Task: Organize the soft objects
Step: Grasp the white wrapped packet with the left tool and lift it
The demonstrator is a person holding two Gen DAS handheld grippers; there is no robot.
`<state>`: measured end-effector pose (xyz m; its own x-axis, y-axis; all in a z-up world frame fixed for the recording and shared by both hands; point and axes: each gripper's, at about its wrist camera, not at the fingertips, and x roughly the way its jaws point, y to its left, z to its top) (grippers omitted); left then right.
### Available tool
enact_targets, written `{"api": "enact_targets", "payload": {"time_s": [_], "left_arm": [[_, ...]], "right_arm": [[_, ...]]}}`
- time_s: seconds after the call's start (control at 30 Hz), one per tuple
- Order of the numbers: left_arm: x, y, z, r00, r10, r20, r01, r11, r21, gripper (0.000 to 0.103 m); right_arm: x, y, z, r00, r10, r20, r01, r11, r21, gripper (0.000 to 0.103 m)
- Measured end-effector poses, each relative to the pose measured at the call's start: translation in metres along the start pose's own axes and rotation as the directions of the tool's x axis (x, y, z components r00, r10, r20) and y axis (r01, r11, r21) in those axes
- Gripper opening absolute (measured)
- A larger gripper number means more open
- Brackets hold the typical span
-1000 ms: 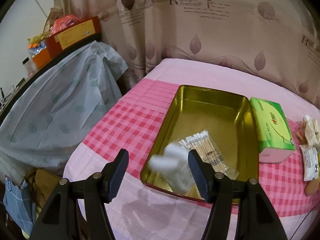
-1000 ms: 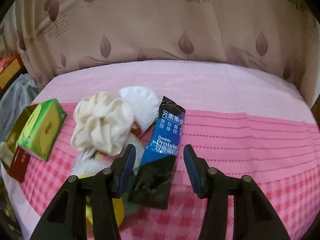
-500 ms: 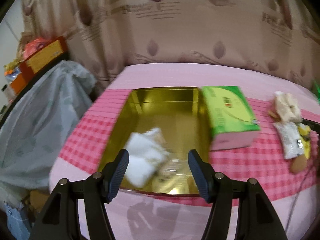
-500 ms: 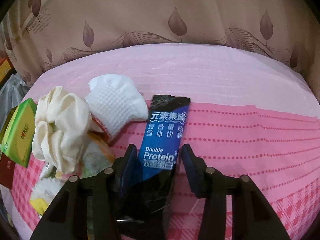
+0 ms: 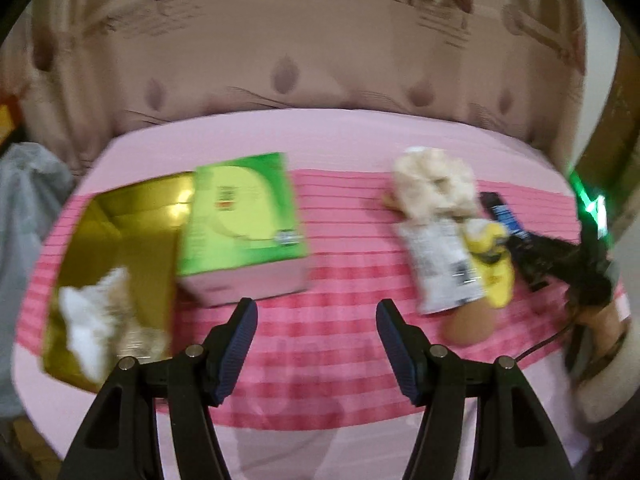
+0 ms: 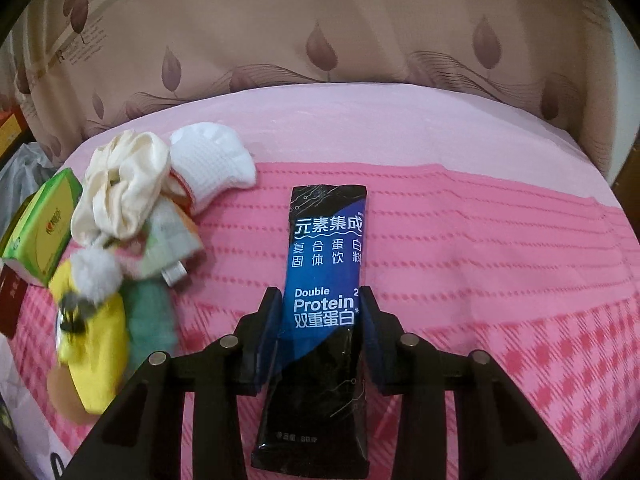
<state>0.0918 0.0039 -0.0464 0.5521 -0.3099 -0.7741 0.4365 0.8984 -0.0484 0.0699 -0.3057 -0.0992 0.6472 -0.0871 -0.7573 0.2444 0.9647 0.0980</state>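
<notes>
My left gripper (image 5: 316,316) is open and empty above the pink checked cloth. To its left stands a gold tin tray (image 5: 132,232) with a white sock (image 5: 96,320) and cotton swabs inside. A green tissue pack (image 5: 244,224) lies beside the tray. My right gripper (image 6: 320,304) is closed around a blue and black protein sachet (image 6: 324,264) that lies on the cloth. Left of it is a pile: a cream scrunchie (image 6: 120,192), a white sock (image 6: 212,164), a yellow plush toy (image 6: 96,328) and small packets (image 6: 160,248). The pile also shows in the left wrist view (image 5: 432,188).
A beige leaf-pattern curtain (image 6: 320,32) hangs close behind the table. A grey plastic-covered object (image 5: 28,208) stands off the table's left edge. The table's front edge is near both grippers. A brown round item (image 5: 468,324) lies by the packets.
My left gripper swung right, away from the tray, with the sock left inside it. My right gripper moved forward and narrowed its fingers around the protein sachet.
</notes>
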Motion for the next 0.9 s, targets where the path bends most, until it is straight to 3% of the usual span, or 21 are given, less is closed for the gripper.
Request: {"api": "enact_targets", "payload": {"time_s": [0.2, 0.43, 0.73, 0.9], "left_arm": [[0.029, -0.039, 0.018, 0.993, -0.100, -0.055, 0.099, 0.995, -0.016, 0.063], [0.060, -0.073, 0.031, 0.985, -0.135, -0.105, 0.136, 0.991, -0.005, 0.063], [0.096, -0.090, 0.037, 0.984, -0.084, -0.155, 0.089, 0.996, 0.026, 0.063], [0.103, -0.073, 0.031, 0.986, -0.033, -0.166, 0.032, 0.999, -0.005, 0.063]], "right_arm": [[-0.009, -0.012, -0.013, 1.000, 0.001, 0.012, -0.001, 1.000, 0.024, 0.036], [-0.009, -0.013, -0.012, 1.000, 0.007, 0.013, -0.008, 1.000, 0.030, 0.036], [-0.011, -0.014, -0.013, 0.999, 0.031, 0.016, -0.031, 0.999, 0.045, 0.037], [-0.010, -0.018, -0.012, 0.999, 0.037, 0.017, -0.038, 0.998, 0.048, 0.037]]}}
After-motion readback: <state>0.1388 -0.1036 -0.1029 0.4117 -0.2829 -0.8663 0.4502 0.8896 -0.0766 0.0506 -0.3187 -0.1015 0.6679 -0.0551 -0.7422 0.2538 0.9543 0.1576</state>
